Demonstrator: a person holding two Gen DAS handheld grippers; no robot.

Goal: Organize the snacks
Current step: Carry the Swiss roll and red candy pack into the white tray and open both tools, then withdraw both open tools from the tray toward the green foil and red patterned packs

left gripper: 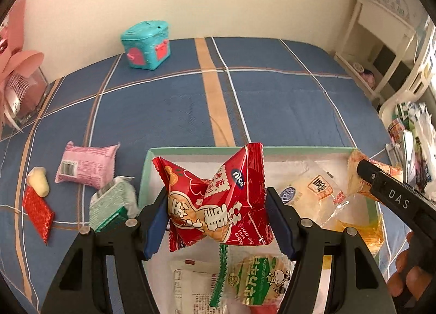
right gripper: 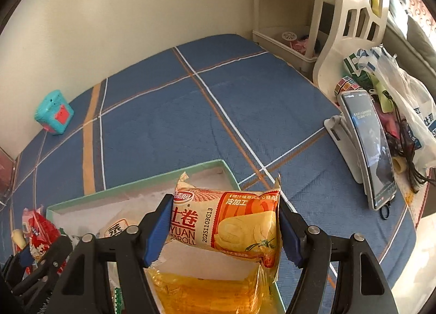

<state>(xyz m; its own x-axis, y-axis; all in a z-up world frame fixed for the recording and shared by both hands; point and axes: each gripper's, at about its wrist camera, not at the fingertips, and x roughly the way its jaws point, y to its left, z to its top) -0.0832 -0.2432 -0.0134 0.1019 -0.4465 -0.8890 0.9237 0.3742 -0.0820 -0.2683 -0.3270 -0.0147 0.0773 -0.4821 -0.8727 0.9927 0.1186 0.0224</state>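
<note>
Left tongs [left gripper: 216, 206] pinch a red snack packet [left gripper: 218, 199], held above the green-rimmed box [left gripper: 143, 180] on the bed [left gripper: 169, 106]. Right tongs [right gripper: 224, 228] pinch an orange roll-cake packet [right gripper: 231, 226] over the same box's far corner.

Risks: the red packet is crumpled and gripped across its puffed middle; slick film could slip from the pads, or the contents could be crushed. Both tongs work close together over one box, so a collision is possible on lowering.

Orientation: the red packet stands roughly upright, print inverted. The roll-cake packet's long axis runs crosswise between the pads, tilted down to the right.
</note>
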